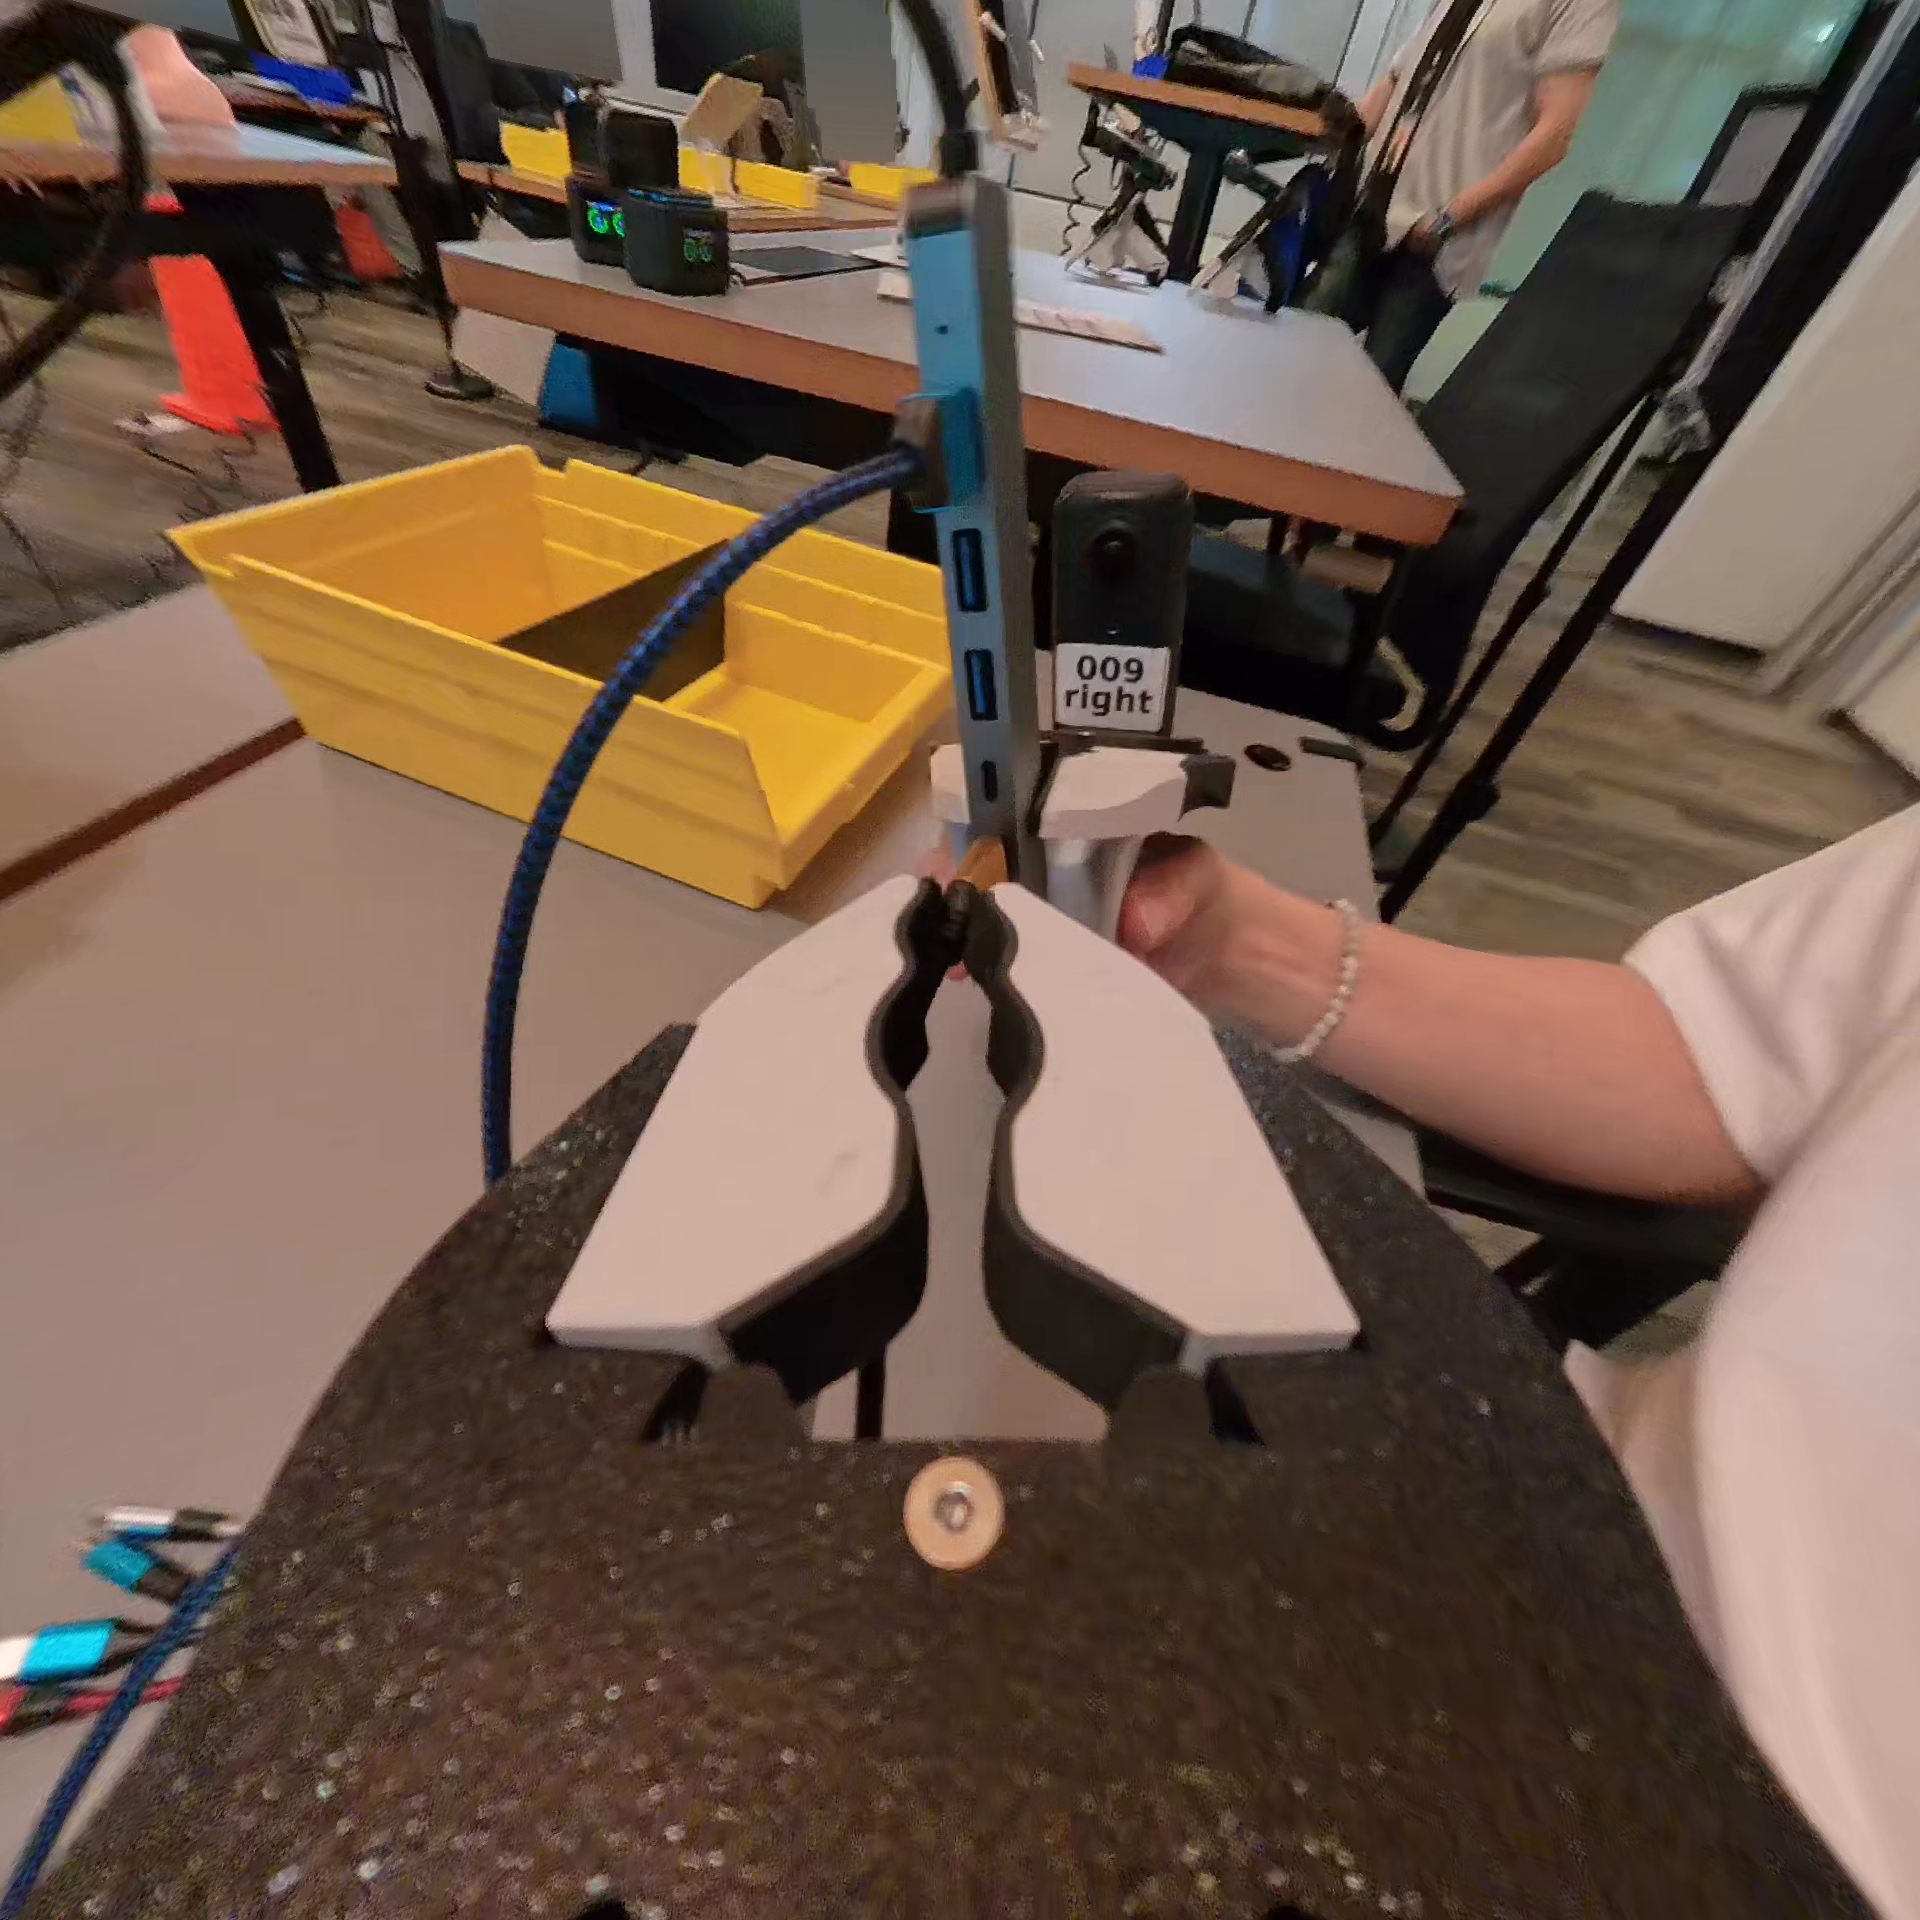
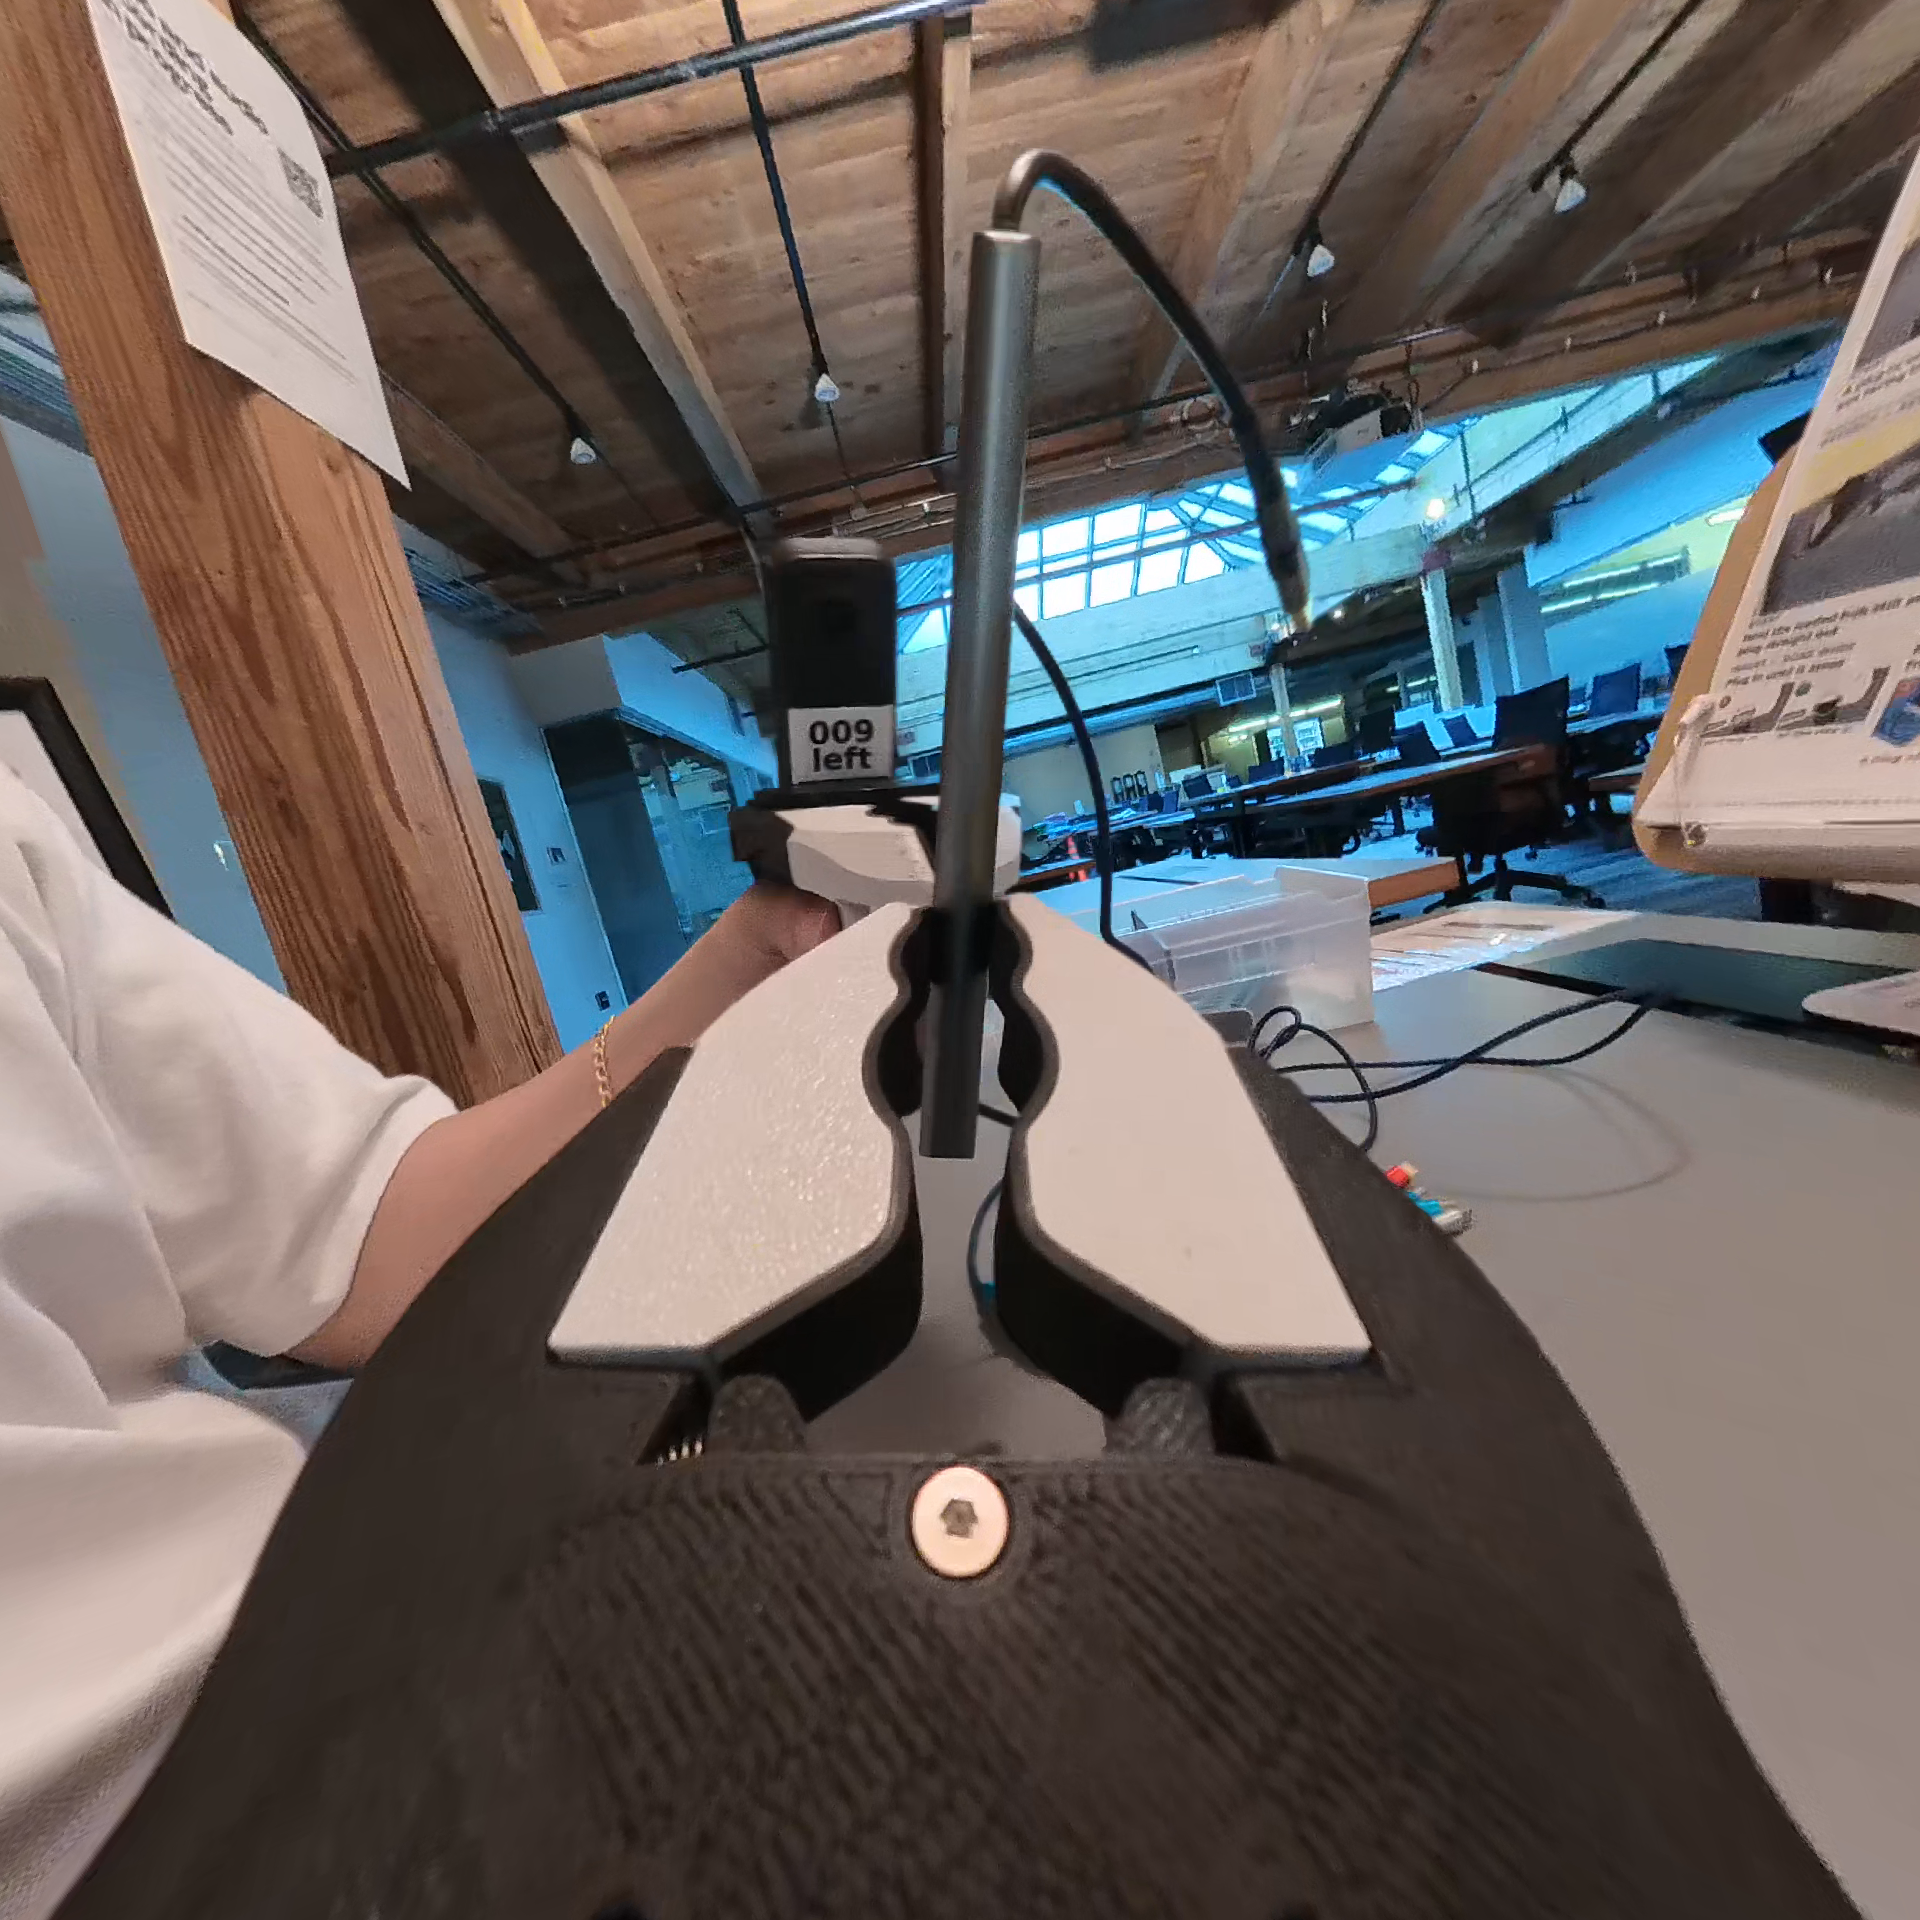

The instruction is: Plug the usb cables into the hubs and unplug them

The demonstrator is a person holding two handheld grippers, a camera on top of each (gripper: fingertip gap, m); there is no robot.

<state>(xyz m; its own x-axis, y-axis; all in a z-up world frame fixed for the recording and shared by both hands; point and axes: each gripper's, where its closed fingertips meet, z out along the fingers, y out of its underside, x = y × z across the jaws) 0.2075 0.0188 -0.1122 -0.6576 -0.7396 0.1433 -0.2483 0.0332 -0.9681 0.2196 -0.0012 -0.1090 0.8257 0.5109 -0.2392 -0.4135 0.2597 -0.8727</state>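
Two views examined. Left wrist view: the left tongs [image 1: 958, 902] are drawn nearly together, tips pinching a small orange-brown piece whose nature cannot be determined. Directly beyond stands the USB hub [image 1: 971, 499], upright, slim, grey-blue, its lower end held in the right tongs [image 1: 1023, 805]. A blue braided cable [image 1: 582, 831] is plugged into an upper port on the hub's side; two blue USB ports below it are unoccupied. A yellow bin [image 1: 499, 644] sits on the tabletop [image 1: 260, 1039] to the left. Loose cable connectors [image 1: 94, 1621] lie at the lower left.

Right wrist view: the right tongs [image 2: 964, 966] are clamped on the hub [image 2: 987, 623] near its lower end. The hub's own lead [image 2: 1174, 332] arcs from its top. The left tongs [image 2: 883, 847] sit just behind the hub.
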